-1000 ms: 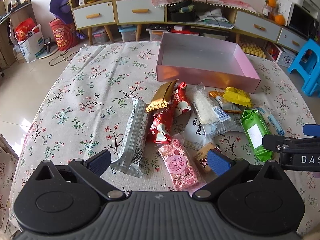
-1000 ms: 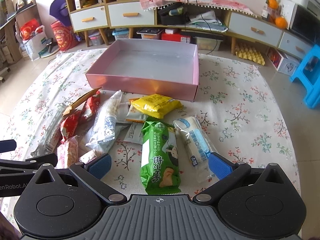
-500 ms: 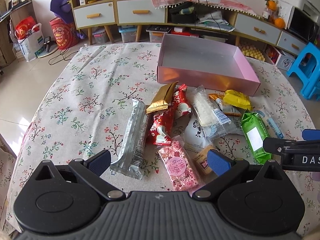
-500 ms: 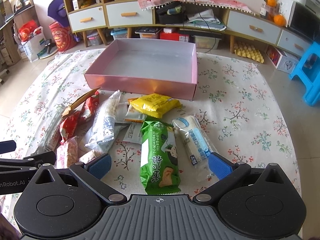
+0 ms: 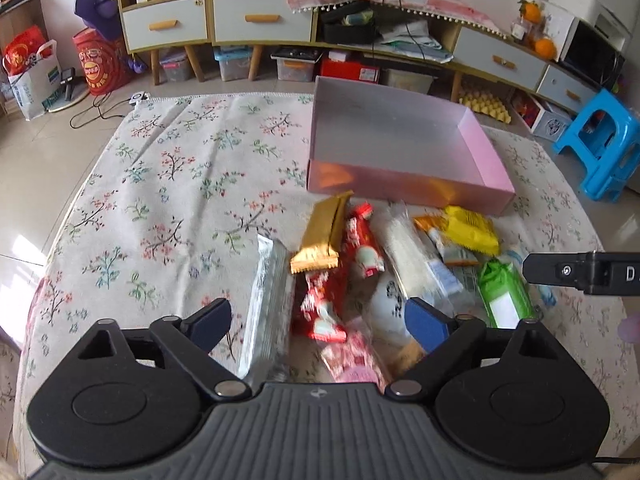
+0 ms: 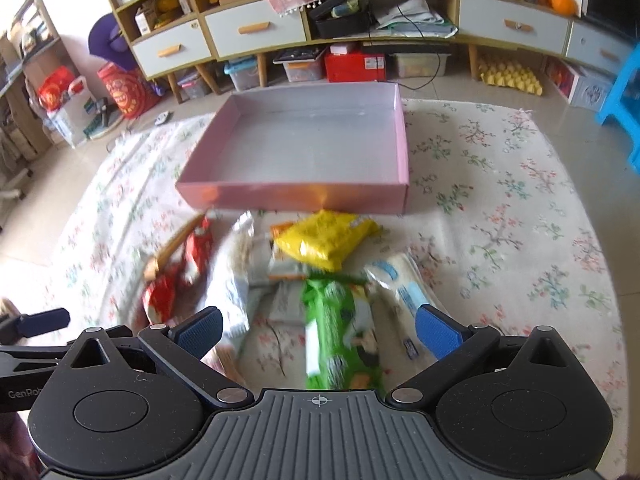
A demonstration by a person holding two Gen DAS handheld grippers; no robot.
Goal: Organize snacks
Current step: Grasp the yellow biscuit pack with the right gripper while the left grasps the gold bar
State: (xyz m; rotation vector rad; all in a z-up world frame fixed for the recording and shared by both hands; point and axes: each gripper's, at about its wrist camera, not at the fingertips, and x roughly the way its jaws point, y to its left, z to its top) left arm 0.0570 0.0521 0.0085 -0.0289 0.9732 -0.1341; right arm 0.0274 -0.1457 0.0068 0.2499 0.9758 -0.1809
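A pile of snack packets lies on the floral tablecloth in front of an empty pink box (image 5: 404, 184), which also shows in the right wrist view (image 6: 296, 196). My left gripper (image 5: 318, 322) is open above a silver bar (image 5: 264, 312), red packets (image 5: 324, 300) and a gold bar (image 5: 320, 236). My right gripper (image 6: 318, 330) is open above a green packet (image 6: 340, 332), with a yellow packet (image 6: 324, 240) and a white-blue packet (image 6: 404, 288) beyond it. Neither gripper holds anything.
The table edge curves around left and right, with tiled floor beyond. A blue stool (image 5: 600, 144) stands at the right. Low cabinets (image 5: 260, 20) and storage bins line the far wall. Each gripper's finger shows at the edge of the other's view.
Both grippers have moved forward and lower over the snack pile, toward the pink box. The snacks look blurred with the motion. Both stay open.
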